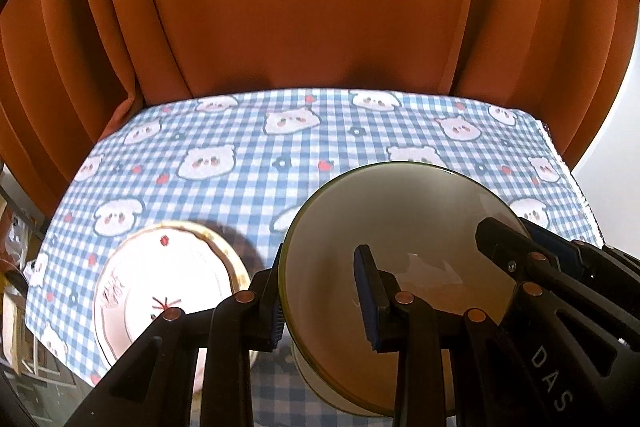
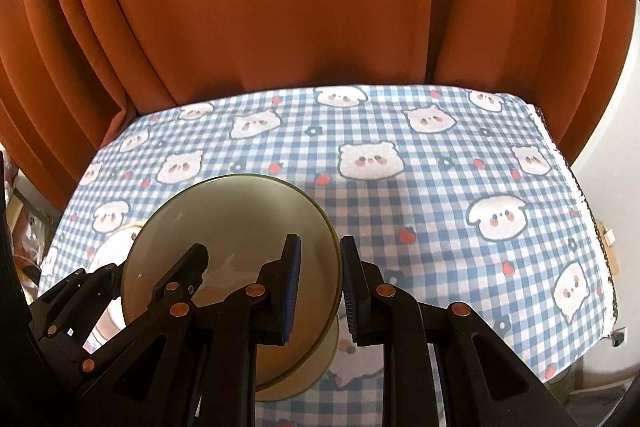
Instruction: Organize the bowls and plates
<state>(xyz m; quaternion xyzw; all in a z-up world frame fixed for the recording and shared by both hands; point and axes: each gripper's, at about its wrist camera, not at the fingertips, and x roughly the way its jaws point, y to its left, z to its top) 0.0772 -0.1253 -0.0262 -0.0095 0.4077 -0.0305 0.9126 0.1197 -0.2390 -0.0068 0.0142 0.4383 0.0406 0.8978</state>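
A cream bowl (image 1: pixel 400 219) with an olive-green rim hangs tilted above the table, held from both sides. My left gripper (image 1: pixel 320 303) is shut on the bowl's left wall, one blue pad inside and one outside. My right gripper (image 2: pixel 320 287) is shut on the opposite wall of the same bowl (image 2: pixel 232 219). Each wrist view also shows the other gripper across the bowl: the right gripper (image 1: pixel 520 247) and the left gripper (image 2: pixel 180 267). A white plate (image 1: pixel 160 279) with red marks and a gold rim lies on the cloth to the bowl's left, partly hidden behind the bowl (image 2: pixel 116 243).
The table wears a blue-and-white checked cloth (image 2: pixel 440 195) printed with bear faces. Orange curtains (image 1: pixel 320 7) hang right behind its far edge. The cloth's right edge (image 2: pixel 580 195) drops off beside a pale wall. Clutter shows past the left edge.
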